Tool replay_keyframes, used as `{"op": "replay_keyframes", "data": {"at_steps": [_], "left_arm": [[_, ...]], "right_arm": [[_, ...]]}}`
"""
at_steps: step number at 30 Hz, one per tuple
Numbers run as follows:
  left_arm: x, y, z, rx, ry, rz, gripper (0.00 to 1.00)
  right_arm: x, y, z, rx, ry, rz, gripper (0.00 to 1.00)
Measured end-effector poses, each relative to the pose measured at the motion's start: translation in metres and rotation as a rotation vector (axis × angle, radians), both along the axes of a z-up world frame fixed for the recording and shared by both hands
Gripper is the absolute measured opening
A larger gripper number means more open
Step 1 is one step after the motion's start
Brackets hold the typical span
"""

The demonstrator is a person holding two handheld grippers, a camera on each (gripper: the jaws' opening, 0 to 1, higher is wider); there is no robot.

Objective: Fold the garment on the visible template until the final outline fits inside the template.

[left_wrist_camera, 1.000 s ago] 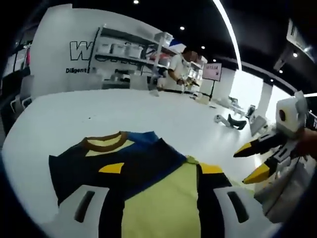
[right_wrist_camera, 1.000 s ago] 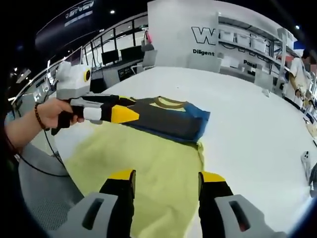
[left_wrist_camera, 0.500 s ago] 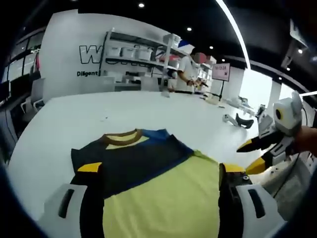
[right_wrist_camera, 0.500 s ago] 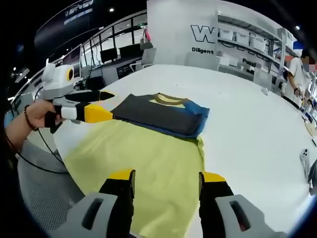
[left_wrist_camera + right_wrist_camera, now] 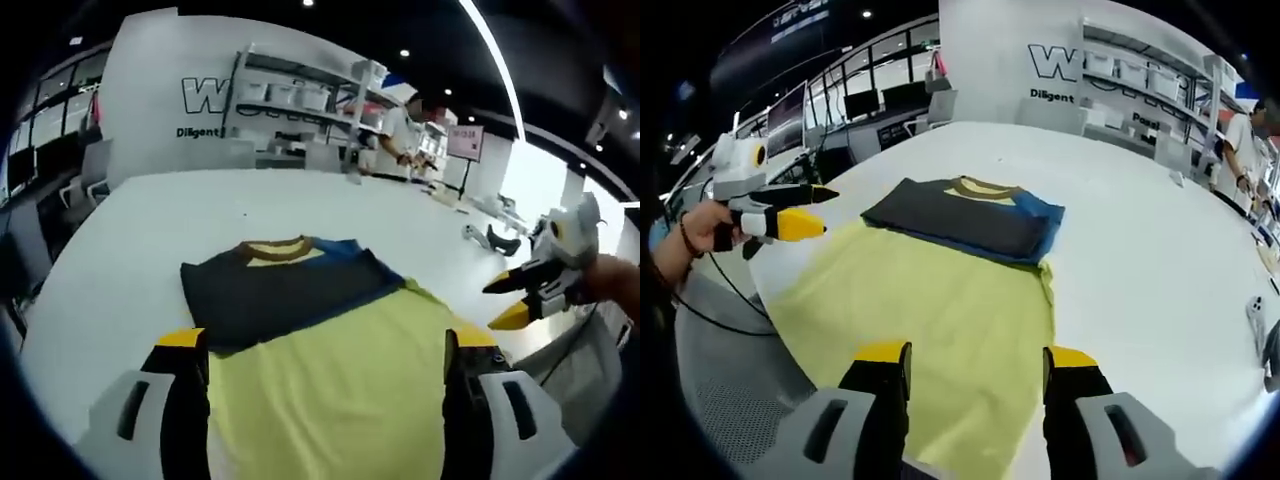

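Note:
A folded dark garment (image 5: 285, 290) (image 5: 960, 215), with a blue edge and a brown collar, lies flat at the far end of a yellow template sheet (image 5: 340, 390) (image 5: 930, 310). My left gripper (image 5: 325, 345) stands open above the near part of the sheet, with nothing between its jaws. From the right gripper view it (image 5: 825, 210) hovers just off the garment's left corner, held by a hand, not touching it. My right gripper (image 5: 977, 355) is open over the sheet's near edge and empty. In the left gripper view it (image 5: 500, 305) hangs to the right of the sheet.
The white table (image 5: 130, 240) (image 5: 1140, 240) stretches far beyond the garment. A small dark object (image 5: 492, 240) lies at its far right. Shelves (image 5: 300, 100) and a person (image 5: 405, 135) stand at the back. Grey mesh (image 5: 730, 390) sits below the table's near-left edge.
My left gripper has drawn back off the garment's left side toward the table edge. The garment lies still and flat. My right gripper has hardly moved.

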State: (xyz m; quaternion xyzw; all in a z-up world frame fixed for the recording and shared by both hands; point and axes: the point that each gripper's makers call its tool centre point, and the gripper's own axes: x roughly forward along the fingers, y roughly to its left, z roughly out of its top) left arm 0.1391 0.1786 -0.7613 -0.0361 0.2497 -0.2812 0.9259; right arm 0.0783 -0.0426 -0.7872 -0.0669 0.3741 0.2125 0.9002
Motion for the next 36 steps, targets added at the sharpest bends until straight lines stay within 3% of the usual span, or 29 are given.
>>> {"op": "replay_keyframes", "data": {"at_steps": [5, 7, 11, 16, 21, 24, 26, 29, 32, 36], "left_arm": [[-0.015, 0.018, -0.010, 0.015, 0.049, 0.023, 0.89], [-0.023, 0.024, -0.021, 0.004, 0.122, 0.042, 0.87], [-0.031, 0.032, -0.022, 0.036, 0.117, 0.034, 0.86], [-0.048, 0.041, -0.029, 0.091, 0.152, -0.007, 0.79], [-0.059, 0.046, -0.035, 0.121, 0.184, -0.029, 0.72], [-0.071, 0.049, -0.044, 0.144, 0.247, -0.050, 0.64], [-0.074, 0.048, -0.045, 0.150, 0.253, -0.058, 0.61], [-0.088, 0.049, -0.051, 0.151, 0.337, -0.056, 0.44], [-0.093, 0.049, -0.055, 0.171, 0.345, -0.071, 0.49], [-0.109, 0.058, -0.066, 0.234, 0.433, -0.073, 0.44]], "right_arm": [[-0.003, -0.004, -0.004, 0.002, 0.033, -0.010, 0.50], [-0.005, -0.007, -0.006, -0.006, 0.044, -0.011, 0.50], [-0.009, -0.010, -0.010, -0.018, 0.065, -0.013, 0.50], [-0.017, -0.016, -0.019, -0.055, 0.127, -0.026, 0.48], [-0.024, -0.020, -0.022, -0.060, 0.148, -0.030, 0.48], [-0.031, -0.023, -0.026, -0.068, 0.176, -0.030, 0.48], [-0.035, -0.023, -0.027, -0.066, 0.191, -0.032, 0.48], [-0.048, -0.030, -0.037, -0.092, 0.272, -0.061, 0.47], [-0.047, -0.032, -0.040, -0.097, 0.278, -0.065, 0.46], [-0.052, -0.034, -0.046, -0.108, 0.327, -0.068, 0.44]]}}
